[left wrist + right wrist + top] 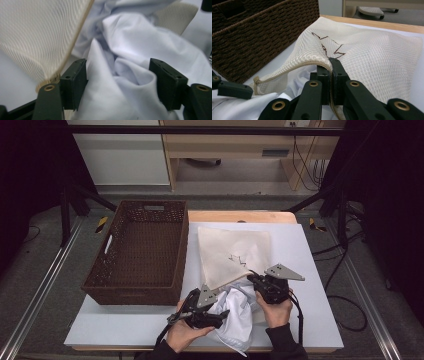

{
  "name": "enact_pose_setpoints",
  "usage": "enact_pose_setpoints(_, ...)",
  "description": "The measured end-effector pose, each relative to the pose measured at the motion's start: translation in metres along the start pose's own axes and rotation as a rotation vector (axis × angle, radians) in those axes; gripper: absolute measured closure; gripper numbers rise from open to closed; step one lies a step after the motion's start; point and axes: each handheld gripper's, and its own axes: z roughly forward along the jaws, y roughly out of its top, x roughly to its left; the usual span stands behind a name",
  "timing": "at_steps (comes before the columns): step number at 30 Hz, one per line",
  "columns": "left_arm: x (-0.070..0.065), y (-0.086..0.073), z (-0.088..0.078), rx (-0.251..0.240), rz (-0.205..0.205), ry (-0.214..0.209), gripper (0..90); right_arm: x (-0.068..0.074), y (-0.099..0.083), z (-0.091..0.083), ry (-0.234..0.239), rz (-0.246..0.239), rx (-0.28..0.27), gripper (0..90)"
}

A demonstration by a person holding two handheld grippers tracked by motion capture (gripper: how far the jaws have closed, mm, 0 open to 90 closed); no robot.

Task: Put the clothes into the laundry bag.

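No legible text, label, brand or number in any view. Sole mark: a dark zigzag stitched line on the cream mesh bag (372, 55), just above and beyond the right gripper (331, 65) fingertips; it reads as no letter.

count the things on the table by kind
basket: 1
mesh bag: 1
white garment: 1
grippers: 2, the left gripper and the right gripper
total: 5
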Motion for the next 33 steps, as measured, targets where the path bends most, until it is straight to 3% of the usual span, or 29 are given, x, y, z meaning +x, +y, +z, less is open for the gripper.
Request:
enact_pose_setpoints(4,-0.003,-0.012,0.014,0.086,0.022,0.001,31.2,0.001,0.000,0.001,-0.001,-0.006,0.003,87.7)
enact_pose_setpoints(6,-0.005,-0.013,0.018,0.108,0.019,0.018,40.5,0.001,0.000,0.001,0.001,-0.004,0.005,87.6)
enact_pose_setpoints(11,-0.006,-0.007,0.015,0.094,0.033,0.041,73.8,0.001,0.000,0.001,0.001,-0.003,0.003,87.7)
enact_pose_setpoints(14,-0.005,0.000,0.008,0.038,0.021,0.025,83.5,0.000,0.000,0.001,0.000,-0.002,0.002,87.7)
enact_pose_setpoints(18,-0.006,0.015,0.001,-0.035,0.011,0.001,85.1,0.000,0.000,0.001,0.001,0.000,-0.001,87.7)
enact_pose_setpoints(21,-0.007,0.028,0.005,-0.065,0.014,0.003,85.2,0.001,0.001,0.001,0.001,0.000,-0.003,87.7)
enact_pose_setpoints(26,-0.006,0.039,0.033,-0.076,0.028,0.051,85.2,0.001,0.001,0.000,0.001,0.001,-0.005,87.7)
enact_pose_setpoints(29,0.001,0.040,0.050,-0.076,-0.006,0.067,85.1,0.001,0.001,0.000,0.002,0.000,-0.006,87.7)
enact_pose_setpoints(33,0.005,0.039,0.066,-0.083,0.018,0.114,83.5,0.001,0.002,0.000,0.005,-0.001,-0.007,87.6)
